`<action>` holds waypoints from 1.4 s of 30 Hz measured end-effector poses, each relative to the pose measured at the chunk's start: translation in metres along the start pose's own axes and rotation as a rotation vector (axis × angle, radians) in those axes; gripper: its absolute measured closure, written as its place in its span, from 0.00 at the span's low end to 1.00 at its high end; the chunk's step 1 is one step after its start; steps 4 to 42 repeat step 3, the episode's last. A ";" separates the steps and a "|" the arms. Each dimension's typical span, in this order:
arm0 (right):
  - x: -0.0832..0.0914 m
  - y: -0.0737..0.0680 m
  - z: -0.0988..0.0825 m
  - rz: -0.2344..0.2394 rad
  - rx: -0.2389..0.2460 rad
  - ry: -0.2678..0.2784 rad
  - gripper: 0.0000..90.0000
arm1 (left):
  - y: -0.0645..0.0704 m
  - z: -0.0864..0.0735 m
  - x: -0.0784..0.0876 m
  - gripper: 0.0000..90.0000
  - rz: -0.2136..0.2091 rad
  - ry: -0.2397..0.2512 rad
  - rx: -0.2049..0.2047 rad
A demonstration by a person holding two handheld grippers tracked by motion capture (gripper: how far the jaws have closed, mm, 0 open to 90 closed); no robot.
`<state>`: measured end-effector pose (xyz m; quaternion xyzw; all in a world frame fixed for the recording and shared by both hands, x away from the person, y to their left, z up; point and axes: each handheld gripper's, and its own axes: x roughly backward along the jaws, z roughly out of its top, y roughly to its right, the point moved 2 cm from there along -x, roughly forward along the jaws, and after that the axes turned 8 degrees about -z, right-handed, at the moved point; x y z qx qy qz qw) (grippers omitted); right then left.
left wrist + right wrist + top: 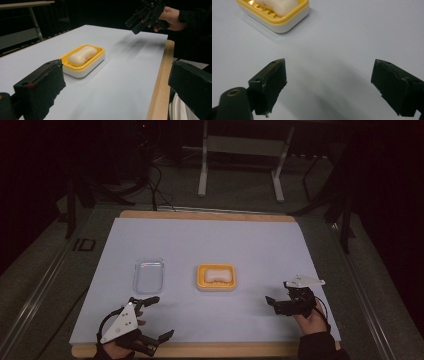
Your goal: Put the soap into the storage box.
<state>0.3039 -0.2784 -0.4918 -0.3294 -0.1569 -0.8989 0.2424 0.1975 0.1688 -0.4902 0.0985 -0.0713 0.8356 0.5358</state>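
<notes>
A yellow soap dish (201, 281) (97, 51) (287, 20) with a white base stands mid-table on the pale mat and holds a cream bar of soap (216, 275) (82, 55) (279, 5). To its left lies a clear plastic tray (148, 275). My left gripper (159, 317) (117, 85) sits at the front left corner, open and empty, pointing toward the dish. On the right, my right gripper (273, 304) (333, 83) hovers above the mat short of the dish, open, with nothing between its jaws. It also appears far off in the left gripper view (146, 15).
The pale mat (210, 240) covers a wooden tabletop whose edge (200, 350) runs along the front. Beyond the table are a dark floor, cables and a metal frame stand (240, 150).
</notes>
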 end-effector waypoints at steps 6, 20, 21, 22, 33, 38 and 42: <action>0.000 0.000 0.000 0.000 0.005 0.005 0.14 | 0.000 0.000 0.000 0.01 0.001 0.002 0.001; 0.000 0.000 0.000 0.000 0.005 0.005 0.14 | 0.000 0.000 0.000 0.01 0.001 0.002 0.001; 0.000 0.000 0.000 0.000 0.005 0.005 0.14 | 0.000 0.000 0.000 0.01 0.001 0.002 0.001; 0.000 0.000 0.000 0.000 0.005 0.005 0.14 | 0.000 0.000 0.000 0.01 0.001 0.002 0.001; 0.000 0.000 0.000 0.000 0.005 0.005 0.14 | 0.000 0.000 0.000 0.01 0.001 0.002 0.001; 0.000 0.000 0.000 0.000 0.005 0.005 0.14 | 0.000 0.000 0.000 0.01 0.001 0.002 0.001; 0.000 0.000 0.000 0.000 0.005 0.005 0.14 | 0.000 0.000 0.000 0.01 0.001 0.002 0.001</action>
